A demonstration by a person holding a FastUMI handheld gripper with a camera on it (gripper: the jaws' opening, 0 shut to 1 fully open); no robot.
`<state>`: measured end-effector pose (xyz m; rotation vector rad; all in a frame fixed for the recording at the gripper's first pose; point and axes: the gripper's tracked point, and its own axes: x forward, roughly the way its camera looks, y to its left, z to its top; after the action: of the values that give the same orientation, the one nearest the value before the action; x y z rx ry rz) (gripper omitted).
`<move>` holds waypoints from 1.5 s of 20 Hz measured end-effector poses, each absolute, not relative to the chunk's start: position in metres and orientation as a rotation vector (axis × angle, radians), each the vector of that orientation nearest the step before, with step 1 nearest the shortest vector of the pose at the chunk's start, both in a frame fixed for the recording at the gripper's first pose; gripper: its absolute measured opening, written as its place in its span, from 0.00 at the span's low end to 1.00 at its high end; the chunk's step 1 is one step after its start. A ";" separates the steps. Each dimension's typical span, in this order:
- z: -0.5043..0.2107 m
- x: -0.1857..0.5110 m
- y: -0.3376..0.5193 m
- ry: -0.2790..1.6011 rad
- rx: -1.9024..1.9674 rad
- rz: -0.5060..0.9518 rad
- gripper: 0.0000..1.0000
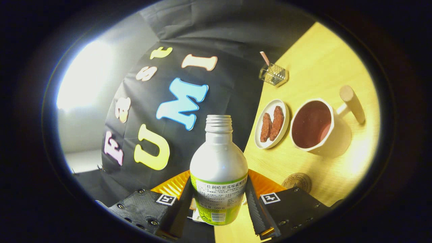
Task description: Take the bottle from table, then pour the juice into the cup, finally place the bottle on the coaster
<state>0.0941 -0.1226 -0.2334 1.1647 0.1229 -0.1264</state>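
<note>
My gripper (pixel 218 197) is shut on a silver bottle (pixel 218 168) with a green label; both black fingers press its sides. The bottle's threaded mouth has no cap and points away from me. The whole view is tilted, so the bottle is held rolled over relative to the yellow table (pixel 324 60). Beyond the fingers and off to the side stands a white cup (pixel 315 126) with a wooden handle, dark reddish inside. A round brown coaster (pixel 297 182) lies on the table close by the right finger (pixel 258 209).
A small white dish (pixel 272 124) with two reddish-brown food pieces sits beside the cup. Farther off stands a wire-mesh holder (pixel 273 74) with a pink stick in it. The booth's black cloth wall rises behind the table's edge.
</note>
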 end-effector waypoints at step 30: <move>-0.192 0.111 -0.089 0.169 0.032 -0.171 0.75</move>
<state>0.1108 -0.0892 -0.1918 0.0324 0.1693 -0.1714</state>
